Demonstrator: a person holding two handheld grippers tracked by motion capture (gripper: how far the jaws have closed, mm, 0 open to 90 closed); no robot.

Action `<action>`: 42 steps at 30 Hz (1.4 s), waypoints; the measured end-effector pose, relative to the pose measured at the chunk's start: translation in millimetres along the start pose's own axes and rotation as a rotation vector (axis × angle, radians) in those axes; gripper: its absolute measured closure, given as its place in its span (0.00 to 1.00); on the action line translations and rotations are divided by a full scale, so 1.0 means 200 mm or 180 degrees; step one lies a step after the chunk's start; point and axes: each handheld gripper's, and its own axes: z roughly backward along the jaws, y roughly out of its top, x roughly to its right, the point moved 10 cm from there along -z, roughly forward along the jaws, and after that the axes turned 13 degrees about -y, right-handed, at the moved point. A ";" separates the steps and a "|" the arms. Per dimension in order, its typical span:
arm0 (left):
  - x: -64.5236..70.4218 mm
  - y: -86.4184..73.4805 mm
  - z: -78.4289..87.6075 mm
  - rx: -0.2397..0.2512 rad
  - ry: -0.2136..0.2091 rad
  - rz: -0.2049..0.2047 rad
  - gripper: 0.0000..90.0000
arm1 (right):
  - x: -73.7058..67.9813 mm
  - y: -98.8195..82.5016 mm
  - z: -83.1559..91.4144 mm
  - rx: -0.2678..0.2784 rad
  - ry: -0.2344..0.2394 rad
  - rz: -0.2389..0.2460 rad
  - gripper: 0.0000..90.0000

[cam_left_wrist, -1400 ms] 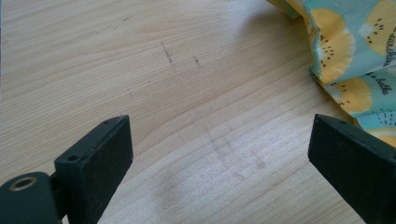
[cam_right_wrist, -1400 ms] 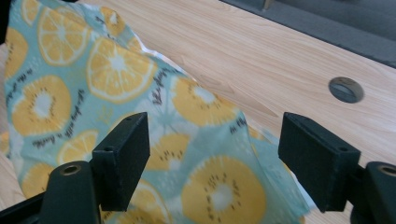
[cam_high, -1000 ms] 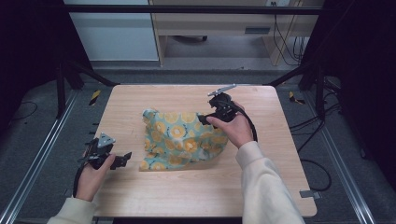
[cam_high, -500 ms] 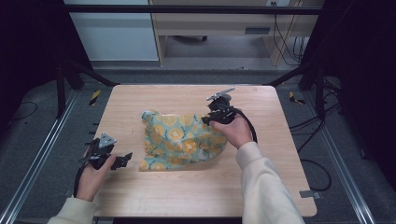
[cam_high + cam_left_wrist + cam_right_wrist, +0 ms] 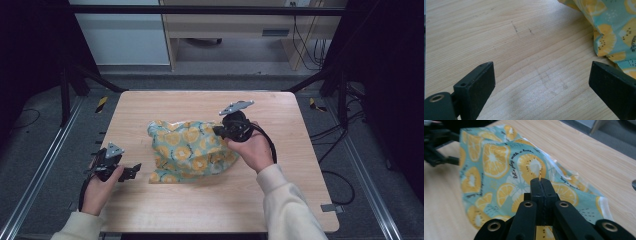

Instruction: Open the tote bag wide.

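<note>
With right gripper (image 5: 541, 182) pinched on cloth (image 5: 187, 150) and left gripper (image 5: 541, 82) wide open, empty: could slip or bunch if pulled one-handed.

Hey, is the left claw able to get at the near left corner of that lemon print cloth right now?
Probably yes. The left claw is open, with bare table between it and the lemon print cloth, whose edge lies just beyond its right jaw.

I see one teal cloth (image 5: 189, 150) with orange-slice print, crumpled mid-surface (image 5: 210, 210); its 2 o'clock edge is lifted, pinched in the right gripper (image 5: 220, 131) jaws, the rest lying bunched.
</note>
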 end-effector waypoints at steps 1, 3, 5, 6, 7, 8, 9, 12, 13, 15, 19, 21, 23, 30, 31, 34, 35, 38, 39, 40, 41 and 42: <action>0.00 0.00 0.00 -0.0005 0.0004 0.0001 0.07 | -0.05 0.00 0.06 0.0102 0.0036 0.0046 1.00; 0.00 0.00 0.00 -0.0005 0.0006 0.0001 0.07 | -0.07 -0.01 0.08 0.0128 0.0055 0.0071 1.00; 0.00 -0.01 0.01 -0.0013 0.0011 0.0004 0.07 | -0.15 -0.03 0.17 0.0243 0.0127 0.0145 1.00; -0.01 -0.01 0.01 -0.0009 0.0015 0.0007 0.07 | -0.18 -0.04 0.19 0.0268 0.0147 0.0160 1.00; -0.01 -0.01 0.01 -0.0009 0.0015 0.0007 0.07 | -0.20 -0.05 0.22 0.0290 0.0170 0.0169 1.00; -0.01 -0.01 0.00 -0.0011 0.0015 0.0007 0.07 | -0.20 -0.05 0.22 0.0290 0.0170 0.0169 1.00; -0.01 -0.01 0.00 -0.0009 0.0016 0.0008 0.07 | -0.23 -0.07 0.25 0.0322 0.0216 0.0187 1.00; 0.00 -0.01 0.00 -0.0015 0.0014 0.0012 0.07 | -0.27 -0.09 0.28 0.0340 0.0258 0.0189 1.00; 0.00 -0.01 0.00 -0.0012 0.0012 0.0013 0.07 | -0.31 -0.13 0.30 0.0339 0.0302 0.0206 1.00; 0.00 -0.01 0.00 -0.0009 0.0011 0.0012 0.07 | -0.33 -0.15 0.30 0.0338 0.0334 0.0207 1.00; 0.00 -0.01 0.00 -0.0009 0.0010 0.0012 0.07 | -0.41 -0.27 0.30 0.0304 0.0414 0.0229 1.00; 0.00 -0.01 0.00 -0.0007 0.0010 0.0012 0.07 | -0.42 -0.29 0.30 0.0277 0.0429 0.0231 1.00; 0.00 -0.01 0.00 -0.0014 0.0014 0.0012 0.07 | -0.45 -0.35 0.28 0.0215 0.0479 0.0249 1.00; 0.01 -0.01 0.00 -0.0046 -0.0007 0.0007 0.07 | -0.47 -0.45 0.24 0.0110 0.0503 0.0183 1.00; 0.01 -0.01 0.00 -0.0046 -0.0007 0.0007 0.08 | -0.47 -0.47 0.23 0.0086 0.0490 0.0183 1.00; 0.01 -0.01 0.00 -0.0043 -0.0022 0.0015 0.09 | -0.47 -0.50 0.22 0.0039 0.0482 0.0174 1.00; 0.01 -0.01 0.00 -0.0035 -0.0039 0.0012 0.09 | -0.47 -0.52 0.21 0.0020 0.0484 0.0172 1.00; 0.04 0.03 0.00 0.0117 -0.0294 0.0059 0.12 | -0.48 -0.55 0.20 -0.0015 0.0468 0.0180 1.00; 0.06 0.05 0.00 0.0142 -0.0329 0.0010 0.12 | -0.48 -0.58 0.18 -0.0034 0.0477 0.0160 1.00; 0.06 0.05 0.00 0.0142 -0.0329 0.0010 0.12 | -0.48 -0.59 0.17 -0.0036 0.0466 0.0166 1.00; 0.08 0.06 0.01 0.0163 -0.0362 -0.0020 0.12 | -0.48 -0.59 0.17 -0.0036 0.0466 0.0166 1.00; 0.08 0.07 0.01 0.0162 -0.0360 -0.0054 0.12 | -0.48 -0.60 0.17 -0.0038 0.0446 0.0170 1.00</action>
